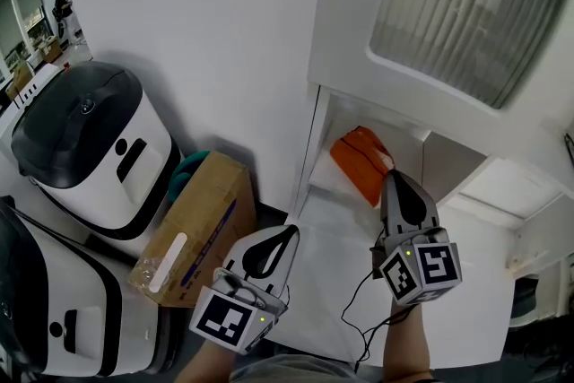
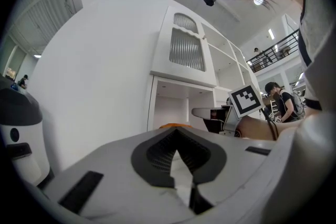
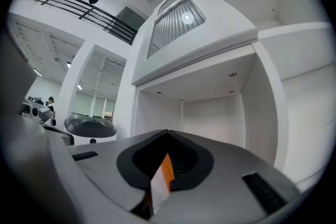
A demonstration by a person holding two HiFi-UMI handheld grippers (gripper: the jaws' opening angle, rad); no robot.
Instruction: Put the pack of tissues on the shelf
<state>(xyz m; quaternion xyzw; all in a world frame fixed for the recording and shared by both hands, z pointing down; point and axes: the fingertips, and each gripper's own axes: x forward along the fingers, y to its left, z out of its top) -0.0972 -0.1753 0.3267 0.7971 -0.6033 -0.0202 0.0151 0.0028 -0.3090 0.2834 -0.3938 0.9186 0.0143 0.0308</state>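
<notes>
Since the pack of tissues (image 1: 361, 164) is bound for the shelf (image 1: 327, 193), the right tool (image 1: 392, 179) points level into the open compartment, jaws pressed together on a thin orange-and-white edge of the wrapper. Pack lies tilted at that tool's 12 o'clock, just inside the compartment mouth; whether it rests on the board or hangs from the pinch, cannot tell. Left tool (image 1: 289, 233) sits at the right tool's 8 o'clock, outside the shelf, jaws pressed together on nothing, probably parked clear because a light pack needs one tool. Head view alone gives the pack's bulk, plus a cardboard box (image 1: 193, 229) at the left tool's 9 o'clock. Right gripper view alone shows the pinched edge and the bare back wall beyond. Left gripper view catches only an orange sliver past its tips.
</notes>
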